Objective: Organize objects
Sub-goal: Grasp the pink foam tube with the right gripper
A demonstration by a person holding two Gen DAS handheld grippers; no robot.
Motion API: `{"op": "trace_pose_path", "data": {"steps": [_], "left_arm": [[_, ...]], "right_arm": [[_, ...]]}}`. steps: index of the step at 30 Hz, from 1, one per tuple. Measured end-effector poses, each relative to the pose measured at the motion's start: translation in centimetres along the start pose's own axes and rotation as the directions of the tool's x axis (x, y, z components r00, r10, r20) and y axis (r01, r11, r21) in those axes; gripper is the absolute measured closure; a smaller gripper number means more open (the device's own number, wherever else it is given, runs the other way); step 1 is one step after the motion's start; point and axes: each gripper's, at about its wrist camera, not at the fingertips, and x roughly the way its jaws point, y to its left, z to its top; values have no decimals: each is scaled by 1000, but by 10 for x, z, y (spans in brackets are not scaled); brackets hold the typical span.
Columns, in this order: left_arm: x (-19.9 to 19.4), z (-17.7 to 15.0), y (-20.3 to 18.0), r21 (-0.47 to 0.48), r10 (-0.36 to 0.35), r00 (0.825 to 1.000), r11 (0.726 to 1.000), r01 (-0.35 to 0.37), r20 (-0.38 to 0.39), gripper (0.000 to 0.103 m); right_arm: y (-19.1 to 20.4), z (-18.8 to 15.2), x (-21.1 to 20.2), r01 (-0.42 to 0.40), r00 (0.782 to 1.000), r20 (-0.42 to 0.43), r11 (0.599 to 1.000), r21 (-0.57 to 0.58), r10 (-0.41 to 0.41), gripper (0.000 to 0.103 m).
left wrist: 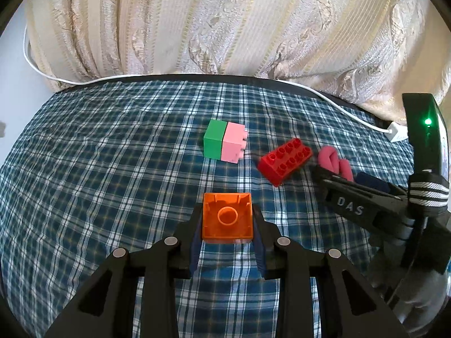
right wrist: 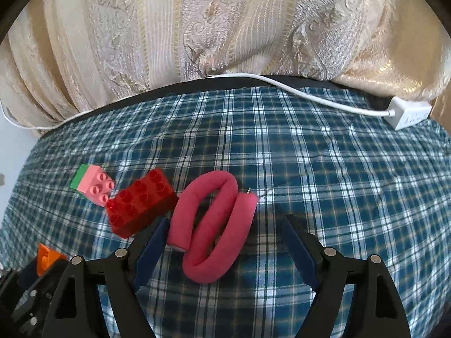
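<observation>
My left gripper (left wrist: 227, 225) is shut on an orange brick (left wrist: 227, 217), held underside-up above the checked cloth. Ahead of it lie a joined green-and-pink block (left wrist: 224, 140) and a red brick (left wrist: 284, 161). My right gripper (right wrist: 225, 225) is open, its fingers either side of a pink foam curler (right wrist: 214, 225) bent into a loop on the cloth. The red brick (right wrist: 141, 207) touches the curler's left side, beside my left finger. The green-and-pink block (right wrist: 93, 184) lies further left. The orange brick (right wrist: 45, 255) shows at lower left.
A blue checked cloth (left wrist: 112, 169) covers the table. A cream patterned curtain (left wrist: 225, 22) hangs behind. A white cable (right wrist: 310, 95) runs along the far edge to a white power strip (right wrist: 408, 115) at the right. The right gripper's body (left wrist: 380, 197) shows in the left view.
</observation>
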Motion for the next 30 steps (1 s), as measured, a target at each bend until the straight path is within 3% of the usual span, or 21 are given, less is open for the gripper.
{"op": "trace_pose_path", "data": {"steps": [3, 5, 7, 30], "left_arm": [[0, -1, -2, 4, 0, 1000, 1000, 0, -2, 71], [0, -1, -2, 6, 0, 1000, 1000, 0, -2, 71], [-1, -1, -3, 7, 1, 1000, 1000, -1, -2, 71], [-13, -5, -22, 63, -47, 999, 997, 46, 13, 71]], "right_arm": [[2, -2, 0, 41, 999, 16, 999, -22, -41, 29], [2, -3, 0, 69, 997, 25, 997, -38, -69, 43], [1, -3, -2, 68, 997, 31, 997, -43, -67, 50], [-28, -57, -53, -21, 999, 48, 1000, 18, 20, 53]]}}
